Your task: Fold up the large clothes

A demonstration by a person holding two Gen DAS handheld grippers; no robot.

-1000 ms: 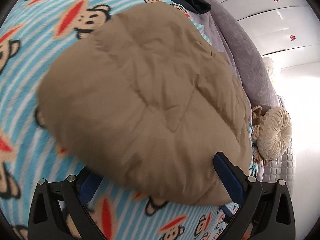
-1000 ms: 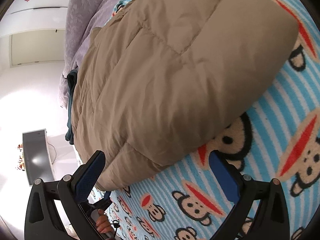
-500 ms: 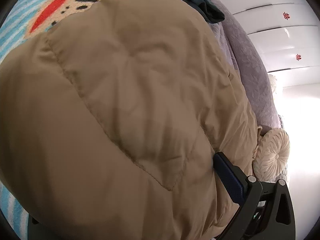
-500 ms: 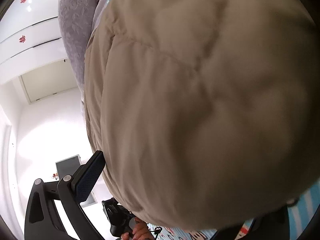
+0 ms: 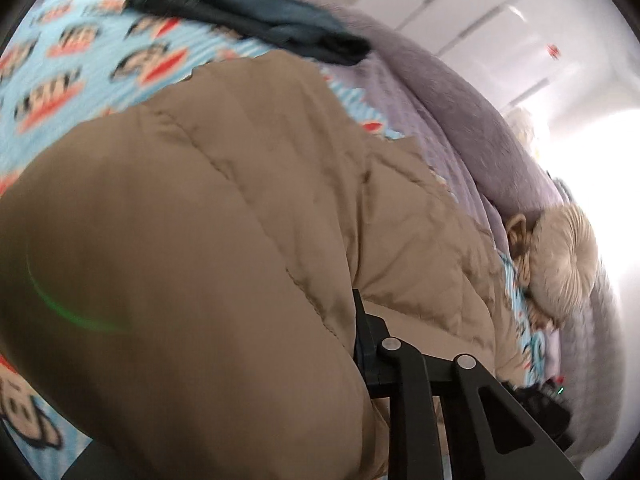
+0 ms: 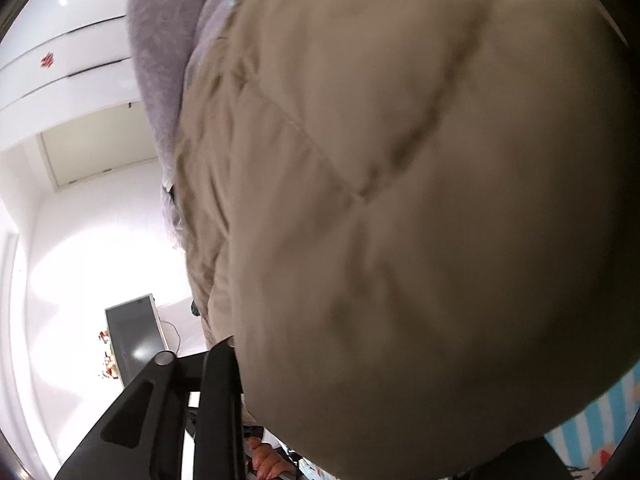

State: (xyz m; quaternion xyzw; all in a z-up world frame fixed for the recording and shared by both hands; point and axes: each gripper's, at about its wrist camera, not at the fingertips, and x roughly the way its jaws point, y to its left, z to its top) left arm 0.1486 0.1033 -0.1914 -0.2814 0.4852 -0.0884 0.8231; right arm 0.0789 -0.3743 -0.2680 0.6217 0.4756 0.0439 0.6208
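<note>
Since both jaws have just been closing, my left gripper [image 5: 348,344] and right gripper [image 6: 256,364] are clamped on the puffy tan coat [image 5: 240,208] near the blanket's [image 5: 60,60] front edge (soft, light, squishy), so I pinch its hem.

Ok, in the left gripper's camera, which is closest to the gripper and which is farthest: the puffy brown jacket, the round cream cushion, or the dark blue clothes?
1. Puffy brown jacket: pinched in the left gripper, right against the lens.
2. Round cream cushion: off to the right, beyond the jacket's edge.
3. Dark blue clothes: farthest, at the top, on the monkey blanket.
</note>
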